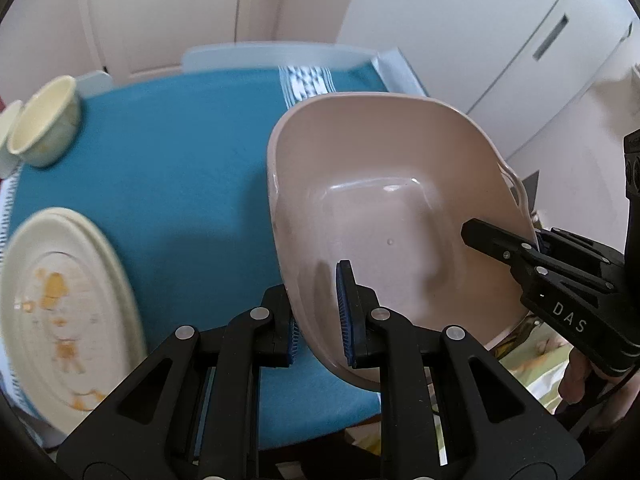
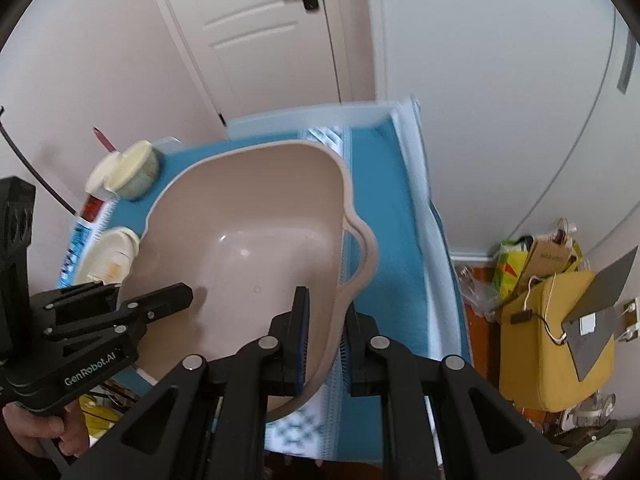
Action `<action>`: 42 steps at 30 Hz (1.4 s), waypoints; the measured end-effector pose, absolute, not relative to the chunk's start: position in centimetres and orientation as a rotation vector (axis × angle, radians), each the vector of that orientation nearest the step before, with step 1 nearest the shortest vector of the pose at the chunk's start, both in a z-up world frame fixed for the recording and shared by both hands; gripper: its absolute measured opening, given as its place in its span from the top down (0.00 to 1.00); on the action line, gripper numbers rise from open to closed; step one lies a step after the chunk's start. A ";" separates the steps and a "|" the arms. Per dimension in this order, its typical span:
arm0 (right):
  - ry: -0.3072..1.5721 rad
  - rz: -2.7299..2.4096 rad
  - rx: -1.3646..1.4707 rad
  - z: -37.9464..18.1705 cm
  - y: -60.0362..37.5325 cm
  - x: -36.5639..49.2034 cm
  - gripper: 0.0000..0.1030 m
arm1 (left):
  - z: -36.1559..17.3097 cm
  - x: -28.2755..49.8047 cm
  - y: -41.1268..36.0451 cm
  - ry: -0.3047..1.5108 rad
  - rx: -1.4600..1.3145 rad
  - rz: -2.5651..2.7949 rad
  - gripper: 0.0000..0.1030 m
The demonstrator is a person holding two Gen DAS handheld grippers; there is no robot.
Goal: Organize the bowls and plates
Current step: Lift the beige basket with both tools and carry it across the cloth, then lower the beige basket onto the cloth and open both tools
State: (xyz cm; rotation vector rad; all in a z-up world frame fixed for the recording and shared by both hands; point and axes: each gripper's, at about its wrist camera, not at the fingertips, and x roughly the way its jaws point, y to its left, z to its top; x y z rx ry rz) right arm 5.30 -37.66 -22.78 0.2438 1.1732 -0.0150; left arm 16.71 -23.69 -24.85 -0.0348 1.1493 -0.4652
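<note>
A beige plastic basin (image 1: pixel 380 200) with side handles hangs tilted over the teal-clothed table (image 1: pixel 180 160). My left gripper (image 1: pixel 318 320) is shut on its left wall, one blue pad inside and one outside. My right gripper (image 1: pixel 520 240) is clamped on the opposite rim. In the right wrist view the basin (image 2: pixel 248 240) sits between the right gripper's (image 2: pixel 326 344) pads near a handle, and the left gripper (image 2: pixel 132 300) bites the far rim. The basin is empty. A cream plate (image 1: pixel 60 300) with orange marks lies at the left, and a cream bowl (image 1: pixel 44 124) stands behind it.
A second bowl (image 2: pixel 104 172) stands beside the first bowl (image 2: pixel 136 170), with a printed packet (image 2: pixel 90 216) next to them. The plate (image 2: pixel 108 256) is partly hidden by the basin. A yellow bag (image 2: pixel 556 340) and clutter stand on the floor right of the table. A door and white cabinets stand behind.
</note>
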 end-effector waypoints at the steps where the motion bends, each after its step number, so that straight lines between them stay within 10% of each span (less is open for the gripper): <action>1: 1.186 -0.019 0.249 -23.9 -38.3 5.1 0.88 | -25.6 16.7 -24.2 1.159 -0.027 -0.467 0.86; 23: 1.231 0.033 0.305 -28.6 -40.7 4.0 0.87 | -29.9 16.3 -26.2 1.229 0.064 -0.443 0.86; 29: 1.202 0.019 0.332 -28.3 -41.0 3.8 0.51 | -30.4 16.4 -26.6 1.239 0.073 -0.458 0.85; 34: 1.171 0.006 0.349 -27.4 -41.4 3.5 0.47 | -30.6 16.7 -26.5 1.255 0.054 -0.485 0.83; 37: 1.160 -0.001 0.353 -27.0 -41.4 3.3 0.41 | -30.6 16.6 -26.4 1.249 0.051 -0.486 0.51; 38: 1.151 -0.004 0.359 -26.8 -41.4 3.2 0.40 | -30.4 16.5 -26.3 1.235 0.051 -0.478 0.25; 42: 1.141 -0.013 0.362 -26.5 -41.3 2.8 0.37 | -29.7 16.3 -25.9 1.207 0.038 -0.473 0.19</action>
